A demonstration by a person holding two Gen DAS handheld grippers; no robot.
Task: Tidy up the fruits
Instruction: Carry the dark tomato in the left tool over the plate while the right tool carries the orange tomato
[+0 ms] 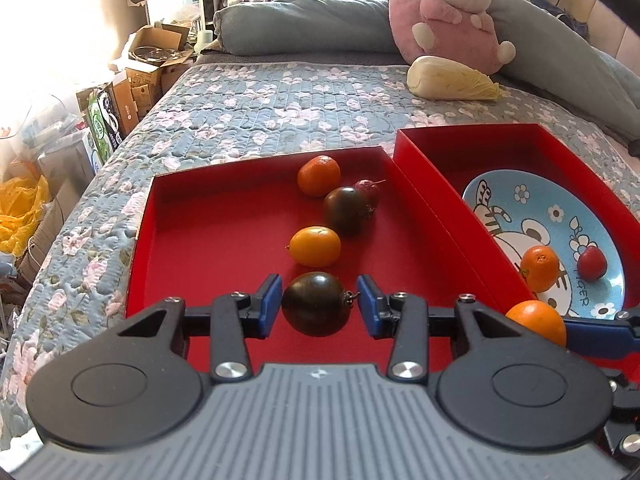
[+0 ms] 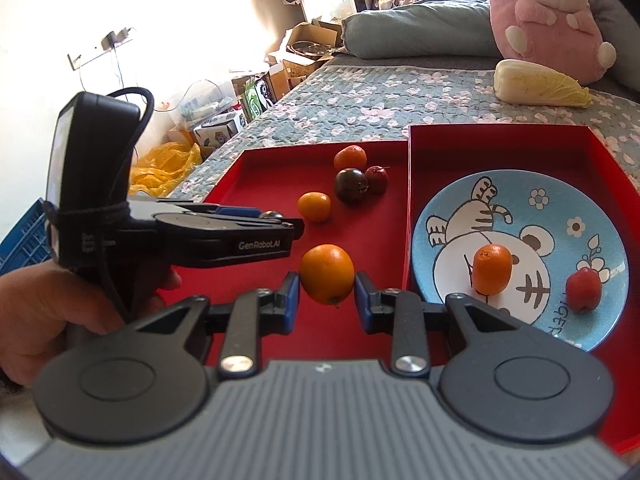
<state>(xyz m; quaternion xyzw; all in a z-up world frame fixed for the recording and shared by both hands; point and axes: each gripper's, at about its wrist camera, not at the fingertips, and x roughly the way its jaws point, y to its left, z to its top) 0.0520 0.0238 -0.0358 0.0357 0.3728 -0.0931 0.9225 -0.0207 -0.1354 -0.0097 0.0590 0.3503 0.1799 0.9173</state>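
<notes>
Left claw [image 1: 320,304]: spread around a glossy round dark plum [image 1: 316,304], not touching.
Right claw [image 2: 326,300]: pinching a smooth orange kumquat [image 2: 327,274].
Plate [image 2: 560,216]: glazed blue, two fruits.

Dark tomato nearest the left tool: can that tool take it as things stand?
Probably yes. The left tool is open with its fingers either side of the dark tomato in the red tray; nothing sits between them, so closing should grip it.
</notes>
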